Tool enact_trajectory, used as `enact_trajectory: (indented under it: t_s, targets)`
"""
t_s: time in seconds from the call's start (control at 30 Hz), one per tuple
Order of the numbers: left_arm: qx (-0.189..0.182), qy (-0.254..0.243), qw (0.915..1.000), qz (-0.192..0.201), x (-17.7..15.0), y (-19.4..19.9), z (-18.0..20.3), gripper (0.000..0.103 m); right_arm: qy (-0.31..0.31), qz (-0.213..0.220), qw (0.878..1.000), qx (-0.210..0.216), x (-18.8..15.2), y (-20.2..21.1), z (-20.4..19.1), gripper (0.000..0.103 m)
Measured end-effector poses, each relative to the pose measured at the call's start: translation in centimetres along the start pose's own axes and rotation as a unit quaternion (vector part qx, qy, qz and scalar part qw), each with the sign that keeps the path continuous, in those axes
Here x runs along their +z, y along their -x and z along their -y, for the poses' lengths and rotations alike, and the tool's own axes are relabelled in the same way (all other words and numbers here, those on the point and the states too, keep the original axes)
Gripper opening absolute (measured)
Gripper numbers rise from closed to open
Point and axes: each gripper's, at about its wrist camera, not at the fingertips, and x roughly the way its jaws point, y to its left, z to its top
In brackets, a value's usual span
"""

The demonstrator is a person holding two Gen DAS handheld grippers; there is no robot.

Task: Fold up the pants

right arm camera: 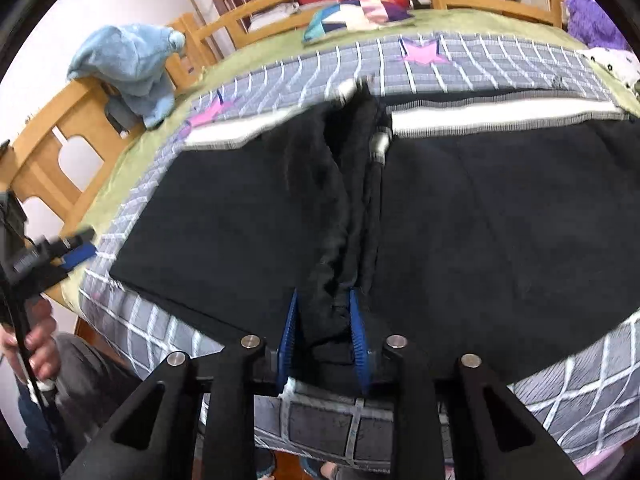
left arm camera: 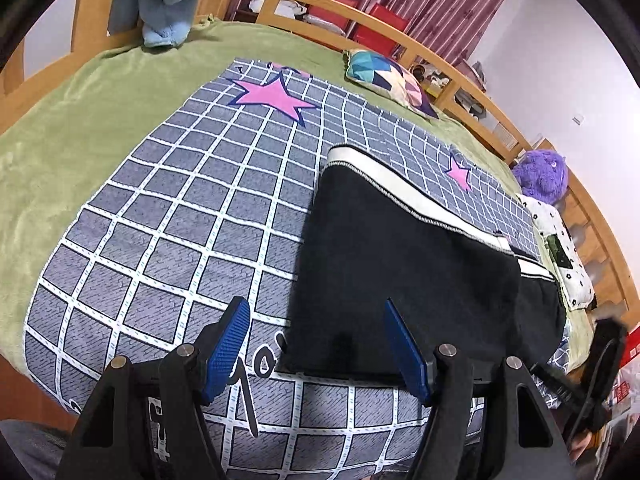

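Presently: left gripper (left arm camera: 320, 344), fingers spread and empty, over near hem corner of black pants (left arm camera: 400, 260) lying flat on checked bedspread (left arm camera: 180, 208); right gripper (right arm camera: 324, 332), pads pinching bunched crotch fold; fabric likely soft, limp, light; best gripped at hems and waistband
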Motion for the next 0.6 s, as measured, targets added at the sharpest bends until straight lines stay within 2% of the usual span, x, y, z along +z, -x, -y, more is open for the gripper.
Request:
enact_trajectory:
  t_s: [0.03, 0.07, 0.13, 0.2, 0.27, 0.3, 0.33, 0.37, 0.4, 0.43, 0.5, 0.57, 0.6]
  targets:
    - [-0.001, 0.002, 1.0, 0.001, 0.0, 0.0, -0.1, 0.067, -0.002, 0.01, 1.0, -0.001, 0.4, 0.2, 0.1, 0.049]
    - [-0.003, 0.005, 1.0, 0.002, 0.0, -0.1, -0.1, 0.067, -0.003, 0.023, 1.0, -0.004, 1.4, 0.1, 0.1, 0.055]
    - [-0.008, 0.009, 0.9999, -0.001, 0.2, -0.2, -0.1, 0.067, -0.008, 0.032, 0.999, -0.012, 2.3, -0.7, 0.4, 0.058]
    - [-0.01, 0.008, 0.9999, -0.003, 0.2, -0.2, 0.0, 0.067, -0.031, -0.009, 0.999, -0.011, 2.8, -3.4, 1.3, 0.054]
    - [-0.008, 0.006, 0.9999, -0.002, 0.2, -0.2, 0.1, 0.067, -0.041, -0.03, 0.999, -0.016, 2.6, -5.2, 1.5, 0.037]
    - [-0.007, 0.005, 1.0, -0.003, 0.2, -0.3, 0.1, 0.067, -0.027, -0.022, 0.999, -0.019, 2.6, -5.3, 1.0, 0.023]
    - [-0.005, 0.004, 1.0, -0.006, 0.3, -0.3, 0.2, 0.067, 0.004, -0.013, 1.0, -0.023, 2.7, -4.8, 0.2, 0.017]
    - [-0.006, 0.002, 1.0, -0.006, 0.3, -0.3, 0.3, 0.067, 0.021, 0.01, 0.999, -0.023, 2.9, -3.7, -0.1, 0.016]
    - [-0.008, 0.001, 1.0, -0.004, 0.3, -0.2, 0.5, 0.067, 0.012, 0.046, 0.999, 0.0, 3.1, -1.9, 0.3, 0.015]
    - [-0.011, -0.002, 0.9999, -0.003, 0.3, -0.2, 0.7, 0.067, -0.011, 0.057, 0.998, 0.021, 3.3, -1.1, 1.0, 0.016]
    - [-0.013, -0.008, 0.9999, -0.005, 0.4, -0.6, 1.2, 0.067, -0.055, 0.046, 0.996, 0.045, 3.2, -1.4, 2.4, 0.017]
    - [-0.009, -0.016, 0.9997, -0.014, 0.1, -1.7, 2.1, 0.067, -0.041, 0.006, 0.999, 0.018, 2.7, -3.4, 2.5, 0.026]
    - [-0.006, -0.023, 0.9996, -0.019, -0.1, -2.1, 2.4, 0.067, -0.028, -0.014, 1.0, -0.004, 2.3, -4.4, 2.3, 0.027]
